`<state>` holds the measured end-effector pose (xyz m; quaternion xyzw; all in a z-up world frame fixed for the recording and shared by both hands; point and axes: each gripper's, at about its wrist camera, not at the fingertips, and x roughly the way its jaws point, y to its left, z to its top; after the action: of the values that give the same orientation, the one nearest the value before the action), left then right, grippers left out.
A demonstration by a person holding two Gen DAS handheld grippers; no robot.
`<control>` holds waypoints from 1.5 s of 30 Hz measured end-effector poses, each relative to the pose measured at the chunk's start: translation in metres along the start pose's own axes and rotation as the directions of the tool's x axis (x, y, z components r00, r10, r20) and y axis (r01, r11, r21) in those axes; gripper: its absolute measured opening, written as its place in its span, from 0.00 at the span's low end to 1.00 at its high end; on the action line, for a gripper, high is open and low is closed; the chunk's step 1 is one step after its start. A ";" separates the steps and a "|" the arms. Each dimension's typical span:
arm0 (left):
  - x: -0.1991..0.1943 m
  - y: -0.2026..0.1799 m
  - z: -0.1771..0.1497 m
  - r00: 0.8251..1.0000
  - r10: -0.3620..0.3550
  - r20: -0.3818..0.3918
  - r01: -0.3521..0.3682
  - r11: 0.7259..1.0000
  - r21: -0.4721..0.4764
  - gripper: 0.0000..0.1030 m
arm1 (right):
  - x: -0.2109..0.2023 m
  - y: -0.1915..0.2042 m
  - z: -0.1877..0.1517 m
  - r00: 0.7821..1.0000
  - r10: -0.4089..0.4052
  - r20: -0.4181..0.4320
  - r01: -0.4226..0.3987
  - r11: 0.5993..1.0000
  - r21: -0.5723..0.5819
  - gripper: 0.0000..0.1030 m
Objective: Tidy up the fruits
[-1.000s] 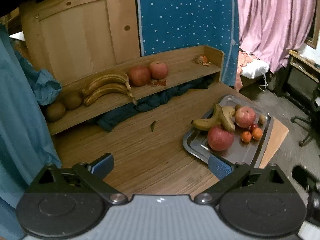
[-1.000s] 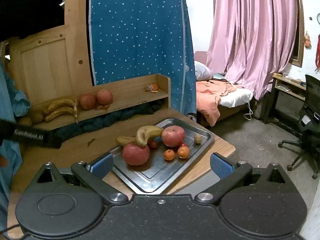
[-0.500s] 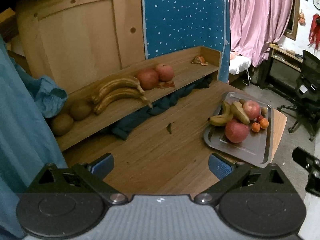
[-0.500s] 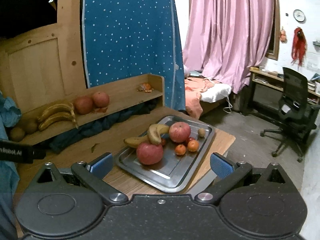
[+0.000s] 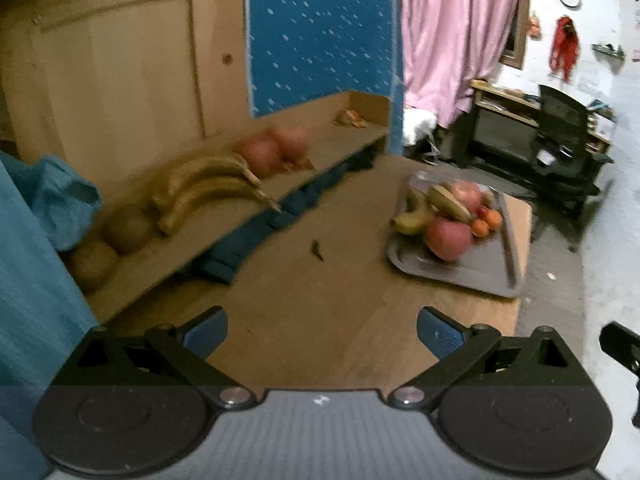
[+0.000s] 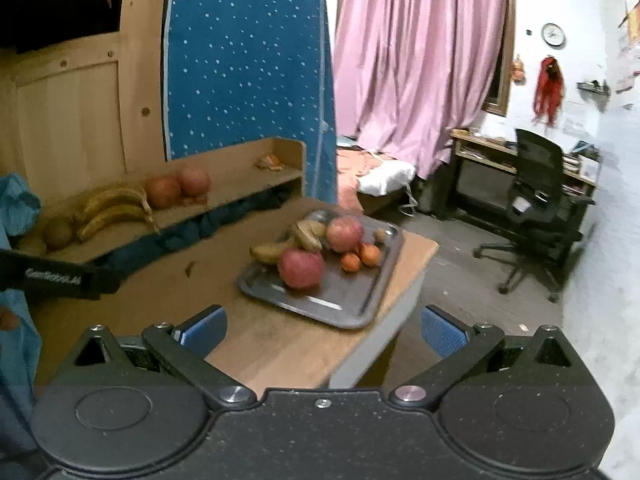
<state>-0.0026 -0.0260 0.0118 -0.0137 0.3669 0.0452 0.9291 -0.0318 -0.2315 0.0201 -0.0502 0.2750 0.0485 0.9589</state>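
A metal tray (image 6: 352, 308) (image 5: 492, 280) sits at the table's right corner. It carries two red apples (image 6: 301, 269), bananas (image 6: 272, 251) and small oranges (image 6: 362, 258). On the wooden shelf (image 5: 336, 140) lie two bananas (image 5: 200, 192), two red apples (image 5: 272, 152) and two brown round fruits (image 5: 128, 228). My left gripper (image 5: 322, 330) is open over the table's near side, holding nothing. My right gripper (image 6: 322, 330) is open too, pulled back off the table's front corner and well short of the tray.
Blue cloth (image 5: 256, 236) is stuffed under the shelf. A small leaf scrap (image 5: 318, 249) lies on the table (image 5: 320, 300). Peel scraps (image 6: 270, 161) rest at the shelf's right end. An office chair (image 6: 536, 208) and a bed (image 6: 376, 168) stand off to the right.
Both grippers have drawn back and up from the table, so the tray and shelf look smaller and farther off. The views have swung right, showing more of the room. Both stay open.
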 end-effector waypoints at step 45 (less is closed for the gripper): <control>0.001 0.031 -0.028 0.999 0.010 -0.044 -0.008 0.999 0.047 1.00 | 0.014 0.029 -0.020 0.995 -0.004 -0.104 0.007 1.000 0.030 0.99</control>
<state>-0.0242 0.0035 -0.0090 0.0086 0.3883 0.0403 0.9206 -0.0341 -0.2045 -0.0066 -0.0388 0.3250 0.0391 0.9441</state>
